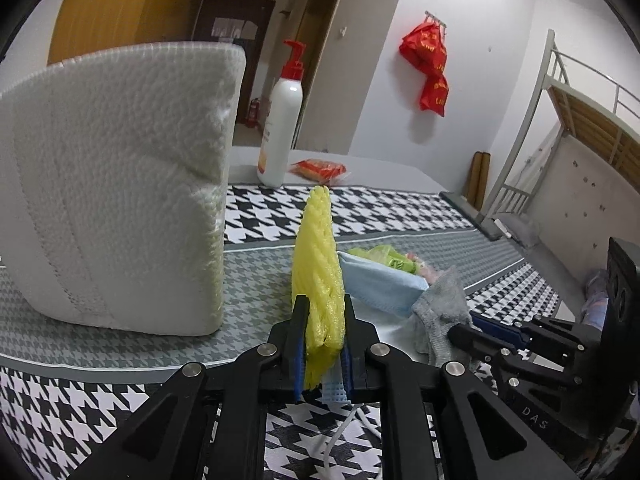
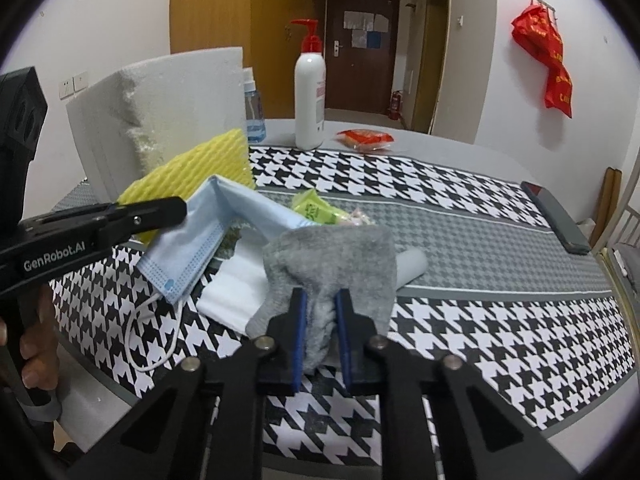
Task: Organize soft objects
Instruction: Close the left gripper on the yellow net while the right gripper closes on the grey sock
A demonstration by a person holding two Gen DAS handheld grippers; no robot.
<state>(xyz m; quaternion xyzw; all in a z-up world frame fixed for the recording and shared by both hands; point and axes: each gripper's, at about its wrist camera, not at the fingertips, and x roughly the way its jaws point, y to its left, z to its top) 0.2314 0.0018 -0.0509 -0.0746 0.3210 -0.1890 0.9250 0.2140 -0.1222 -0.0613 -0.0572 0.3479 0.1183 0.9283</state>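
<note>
Houndstooth table cover (image 2: 480,320) carries the soft items. Left gripper (image 1: 322,344): jaws closed on yellow foam net (image 1: 318,264) and the edge of the blue face mask (image 2: 192,248), beside the white foam block (image 1: 112,184). Right gripper (image 2: 320,340): jaws clamped on grey sock (image 2: 336,256), above white cloth (image 2: 236,292).

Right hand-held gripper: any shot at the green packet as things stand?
Probably not. The right hand-held gripper is shut on the grey sock, which hangs directly between it and the green packet. The blue face mask also crowds the packet's left side.
</note>
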